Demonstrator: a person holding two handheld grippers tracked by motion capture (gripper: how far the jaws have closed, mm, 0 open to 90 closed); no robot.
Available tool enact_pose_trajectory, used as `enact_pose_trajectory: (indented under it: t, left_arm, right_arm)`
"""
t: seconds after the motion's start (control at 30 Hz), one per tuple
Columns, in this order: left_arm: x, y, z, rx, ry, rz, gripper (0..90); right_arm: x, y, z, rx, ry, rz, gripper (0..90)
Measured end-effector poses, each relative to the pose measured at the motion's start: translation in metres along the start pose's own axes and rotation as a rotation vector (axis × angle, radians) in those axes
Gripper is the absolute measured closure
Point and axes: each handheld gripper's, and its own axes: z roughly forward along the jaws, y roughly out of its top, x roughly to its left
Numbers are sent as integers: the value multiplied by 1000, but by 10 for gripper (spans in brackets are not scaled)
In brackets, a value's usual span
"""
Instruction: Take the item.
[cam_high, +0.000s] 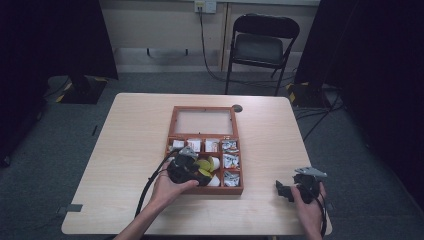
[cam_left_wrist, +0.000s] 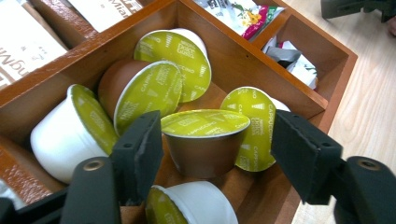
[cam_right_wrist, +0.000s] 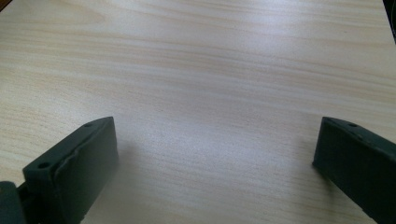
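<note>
The left gripper (cam_left_wrist: 212, 144) straddles a brown capsule (cam_left_wrist: 204, 140) in the box (cam_left_wrist: 299, 91), jaws not visibly pressing; crowding neighbours could tip it loose. The right gripper (cam_right_wrist: 215, 158) rests open on the desk (cam_right_wrist: 210, 70).

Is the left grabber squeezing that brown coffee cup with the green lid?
Apart. In the left gripper view, the left hand-held gripper straddles the brown capsule, with a gap showing plainly beside its right jaw.

Mid-table (cam_high: 135, 130), a compartmented box (cam_high: 205, 188) with lid (cam_high: 203, 122) lying open behind it. In its near-left compartment, coffee capsules (cam_left_wrist: 205, 140) heaped together; sachets (cam_high: 230, 161) in the right-hand column, packets (cam_high: 194, 145) along the back row. Right of the box, apart, the right gripper (cam_high: 286, 191) on bare table.
</note>
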Motion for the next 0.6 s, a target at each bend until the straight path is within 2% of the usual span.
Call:
enact_pose_trajectory:
  t: [0.17,0.23,0.3,0.43,0.6]
  left_arm:
    - [1,-1,7,33,20,5,326]
    - [2,-1,9,59,12,1,327]
    - [1,-1,9,51,16,7,328]
    - [1,-1,11,69,14,-4,326]
    - [1,-1,13,59,27,-17,331]
  right_arm:
    - [0,0,0,0,0,0,0]
    - [0,0,0,0,0,0,0]
    - [0,0,0,0,1,1,0]
    - [0,0,0,0,1,0,0]
    - [0,0,0,0,0,0,0]
